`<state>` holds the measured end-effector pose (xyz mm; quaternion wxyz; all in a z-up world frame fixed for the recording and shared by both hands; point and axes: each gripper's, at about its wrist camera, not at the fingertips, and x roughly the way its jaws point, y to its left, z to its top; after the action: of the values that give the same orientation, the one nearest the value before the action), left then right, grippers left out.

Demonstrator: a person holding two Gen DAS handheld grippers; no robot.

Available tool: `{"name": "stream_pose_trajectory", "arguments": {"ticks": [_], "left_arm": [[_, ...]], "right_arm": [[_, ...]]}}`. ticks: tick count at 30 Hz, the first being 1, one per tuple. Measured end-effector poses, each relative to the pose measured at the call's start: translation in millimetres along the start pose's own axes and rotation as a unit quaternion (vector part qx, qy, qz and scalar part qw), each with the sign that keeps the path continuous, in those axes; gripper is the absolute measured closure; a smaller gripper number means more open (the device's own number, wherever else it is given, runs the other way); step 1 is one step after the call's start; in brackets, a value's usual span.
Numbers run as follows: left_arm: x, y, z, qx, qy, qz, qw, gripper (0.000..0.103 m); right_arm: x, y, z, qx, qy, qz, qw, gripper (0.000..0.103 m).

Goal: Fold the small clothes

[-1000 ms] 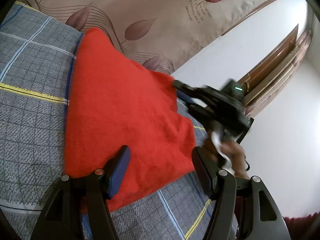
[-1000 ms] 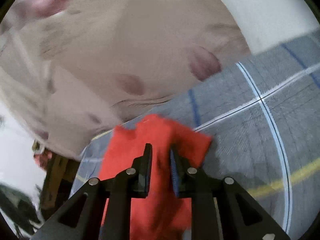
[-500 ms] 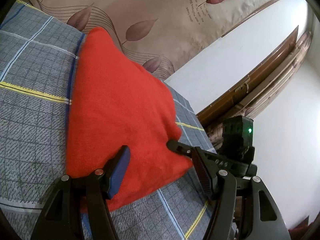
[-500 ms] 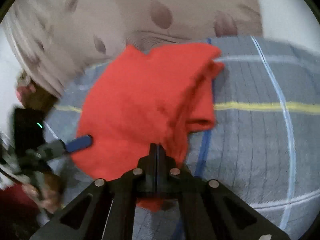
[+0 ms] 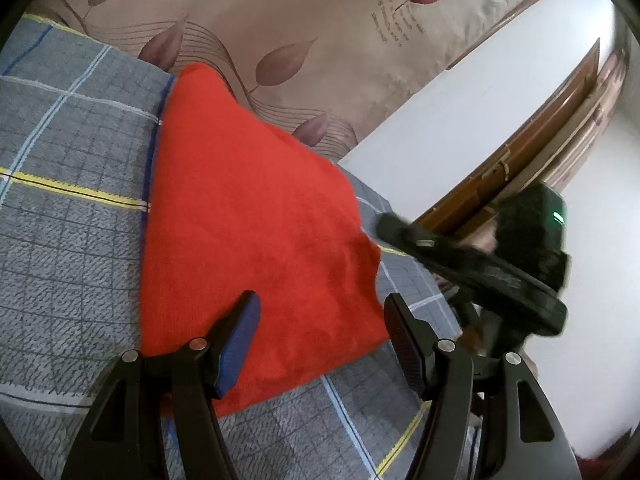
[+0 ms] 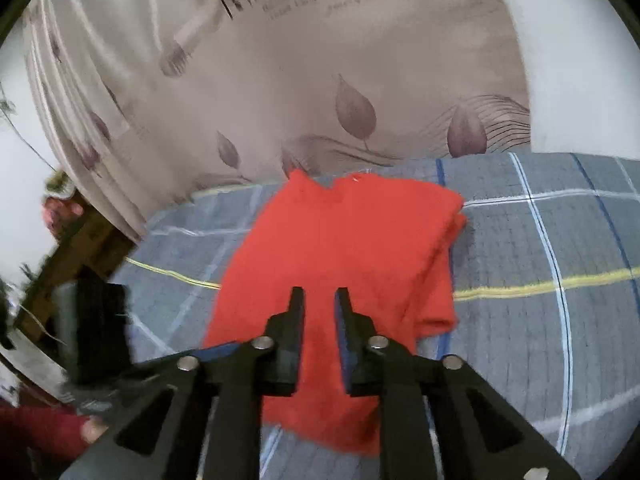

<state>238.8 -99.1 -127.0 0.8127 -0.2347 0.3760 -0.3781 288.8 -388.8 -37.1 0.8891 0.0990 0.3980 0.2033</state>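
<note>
While my left gripper [image 5: 320, 312] hangs open over the soft red fleece cloth [image 5: 248, 232], folded on the grey checked bedspread [image 5: 68, 240], I judge it light and limp. My right gripper [image 6: 320, 300] has just parted its fingers, holding nothing; I would pinch a corner.

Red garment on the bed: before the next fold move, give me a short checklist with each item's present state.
1. Red garment lies on the plaid blanket, folded at least once: ok.
2. Left gripper open and empty, hovering above the near edge: ok.
3. Right gripper released: ok; its jaws have just been opening, a narrow gap shows, no cloth between them.
4. Edges aligned: not ok; in the right wrist view a lower layer sticks out on the right side and the far edge is uneven.
5. Garment clear of the curtain: cannot tell; its far corner reaches the blanket's far edge.
</note>
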Motion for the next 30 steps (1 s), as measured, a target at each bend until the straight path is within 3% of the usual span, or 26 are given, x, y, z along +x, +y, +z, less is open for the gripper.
{"name": "stream_pose_trajectory", "arguments": {"ticks": [4, 11, 12, 15, 17, 20, 30], "left_arm": [[1, -5, -1, 0.013, 0.003, 0.02, 0.9997, 0.038], [3, -10, -1, 0.027, 0.005, 0.043, 0.9987, 0.038], [4, -11, -1, 0.029, 0.005, 0.047, 0.9985, 0.038], [4, -14, -2, 0.04, 0.006, 0.063, 0.9972, 0.038], [5, -17, -3, 0.046, 0.007, 0.072, 0.9963, 0.038], [5, -18, -4, 0.052, 0.004, 0.084, 0.9951, 0.038], [3, -24, -7, 0.071, -0.006, 0.117, 0.9905, 0.038]], "right_arm": [[21, -5, -22, -0.008, 0.052, -0.038, 0.998, 0.092], [0, 4, -44, -0.019, 0.038, -0.072, 0.997, 0.09], [-5, 9, -48, -0.03, 0.034, -0.09, 0.995, 0.087], [-11, 23, -62, -0.069, 0.033, -0.137, 0.988, 0.062], [-7, 20, -71, -0.069, 0.044, -0.144, 0.986, 0.06], [-14, 6, -75, -0.025, 0.032, -0.121, 0.992, 0.061], [-16, -6, -76, 0.013, 0.022, -0.115, 0.993, 0.04]]}}
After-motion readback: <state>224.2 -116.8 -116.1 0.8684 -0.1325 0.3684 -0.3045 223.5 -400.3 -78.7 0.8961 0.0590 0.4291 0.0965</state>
